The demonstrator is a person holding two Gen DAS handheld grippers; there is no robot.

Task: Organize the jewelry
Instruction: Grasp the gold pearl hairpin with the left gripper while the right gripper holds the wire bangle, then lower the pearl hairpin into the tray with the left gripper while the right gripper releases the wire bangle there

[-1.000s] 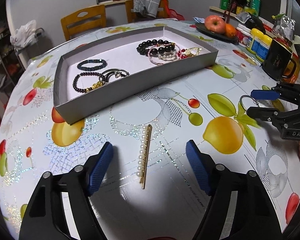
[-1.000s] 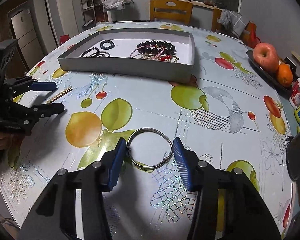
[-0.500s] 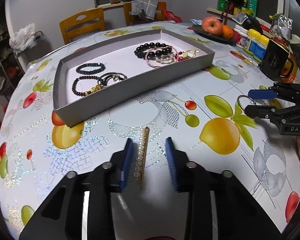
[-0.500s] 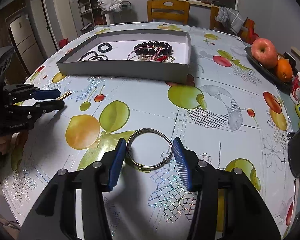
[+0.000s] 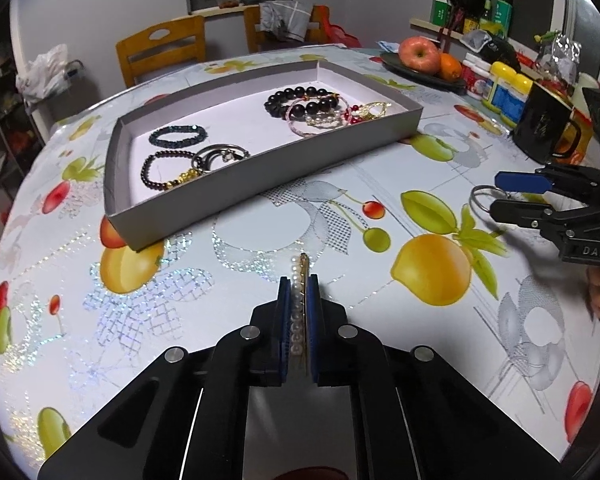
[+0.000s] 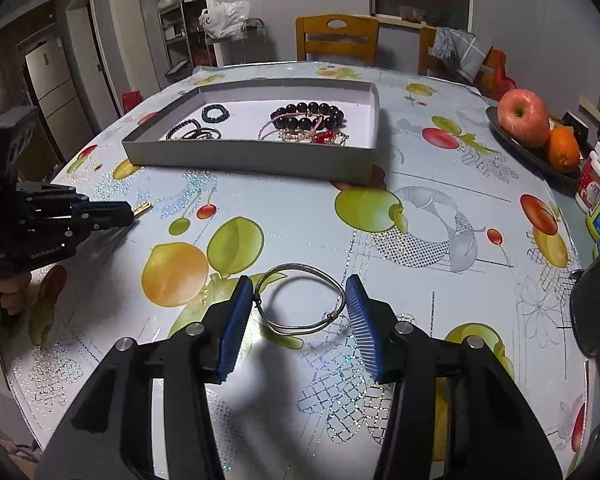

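On the fruit-patterned surface (image 5: 228,240), my left gripper (image 5: 299,320) is clenching its blue fingers (image 5: 284,320) on the pearl hair clip (image 5: 298,308). The clip is lying lengthwise between the pads, its gold tip sticking out past them toward the grey tray (image 5: 260,168). In the right wrist view the same gold tip is showing beyond the left gripper's closed fingers at the left edge.

My right gripper (image 6: 298,316) is hanging over the silver bangle (image 6: 300,300), which is lying flat on the surface. Its fingers (image 6: 236,320) are standing apart on either side of the bangle. The left pad is sitting just beside the bangle's wire knot; the right pad is standing near the opposite side. I cannot tell whether either pad is touching the metal, and the bangle is not being squeezed.

The tray is sitting farther back on the surface, well apart from both grippers. It is holding a large dark bead bracelet (image 5: 300,100), a pink bangle (image 5: 320,120), a small dark bead bracelet (image 5: 178,136), a dark bracelet with gold charms (image 5: 160,168) and a silver ring piece (image 5: 220,154), all resting on its white floor.

To the right, a dark plate (image 6: 528,152) is carrying an apple (image 6: 522,118) and an orange (image 6: 564,148), and a black mug (image 5: 544,132) is standing near the surface's edge.
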